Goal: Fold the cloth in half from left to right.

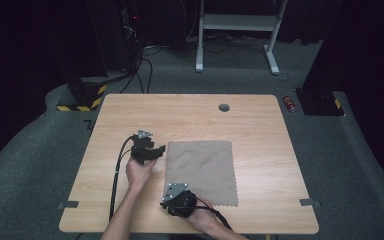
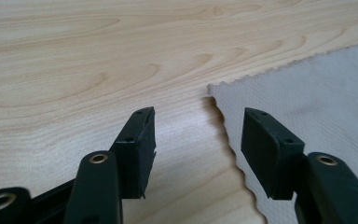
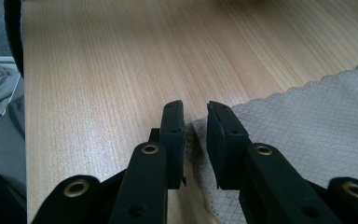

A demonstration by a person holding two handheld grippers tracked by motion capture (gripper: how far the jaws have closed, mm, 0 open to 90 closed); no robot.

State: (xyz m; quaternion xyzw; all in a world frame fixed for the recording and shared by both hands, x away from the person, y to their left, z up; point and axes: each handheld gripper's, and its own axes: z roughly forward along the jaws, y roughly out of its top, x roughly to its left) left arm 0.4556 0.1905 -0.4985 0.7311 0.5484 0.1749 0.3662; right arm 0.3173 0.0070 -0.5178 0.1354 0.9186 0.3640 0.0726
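A grey-brown cloth [image 1: 200, 170] with a zigzag edge lies flat on the wooden table [image 1: 130, 110], a little right of the middle. My left gripper [image 1: 159, 150] hovers at the cloth's far left corner. In the left gripper view its jaws [image 2: 198, 135] stand wide apart, with that corner of the cloth [image 2: 317, 93] just beyond and between them. My right gripper [image 1: 167, 203] is at the near left corner. In the right gripper view its jaws [image 3: 196, 119] leave a narrow gap, and the corner of the cloth [image 3: 307, 121] lies in that gap without being pinched.
A round cable hole [image 1: 224, 107] sits near the table's far edge. Grey tape strips [image 1: 67, 204] [image 1: 310, 202] mark the near corners. On the carpet beyond stand a white desk frame [image 1: 237, 22] and a red can [image 1: 290, 103]. The left gripper's cable [image 1: 116, 175] trails toward the front edge.
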